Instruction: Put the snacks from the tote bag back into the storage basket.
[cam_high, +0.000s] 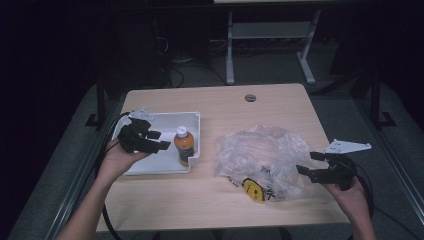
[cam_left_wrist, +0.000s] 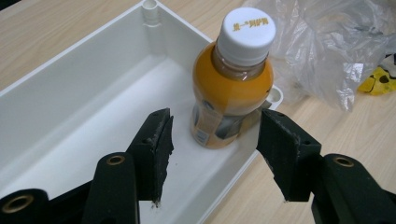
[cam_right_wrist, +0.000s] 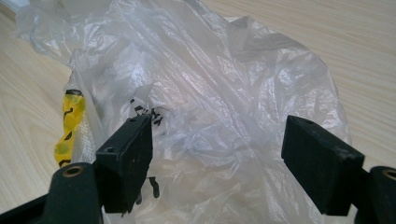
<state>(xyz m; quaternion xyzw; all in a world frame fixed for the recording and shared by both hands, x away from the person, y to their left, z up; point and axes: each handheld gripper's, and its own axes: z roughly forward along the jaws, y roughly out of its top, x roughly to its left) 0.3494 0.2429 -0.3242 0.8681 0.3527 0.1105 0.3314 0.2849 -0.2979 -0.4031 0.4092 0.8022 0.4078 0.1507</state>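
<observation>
While the left hand-held gripper (cam_left_wrist: 212, 144) sits wide open and empty, the orange bottle (cam_left_wrist: 232, 88) stands just ahead between its jaws, untouched. Bottle upright in the white tray (cam_left_wrist: 88, 88), cap up, long axis vertical. Right hand-held gripper (cam_right_wrist: 217, 163) also open, empty, at the plastic bag (cam_right_wrist: 210, 84).

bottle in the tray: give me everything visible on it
The bottle is a small clear plastic one filled with orange liquid, closed with a white screw cap printed with gold characters. A label wraps its lower body, partly grey and white. It stands upright inside the white tray, at the end nearest the plastic bag, close to the tray's wall. The left gripper is open, its jaws on either side of the bottle's base but short of touching it. Nothing but the tray floor touches it.
</observation>
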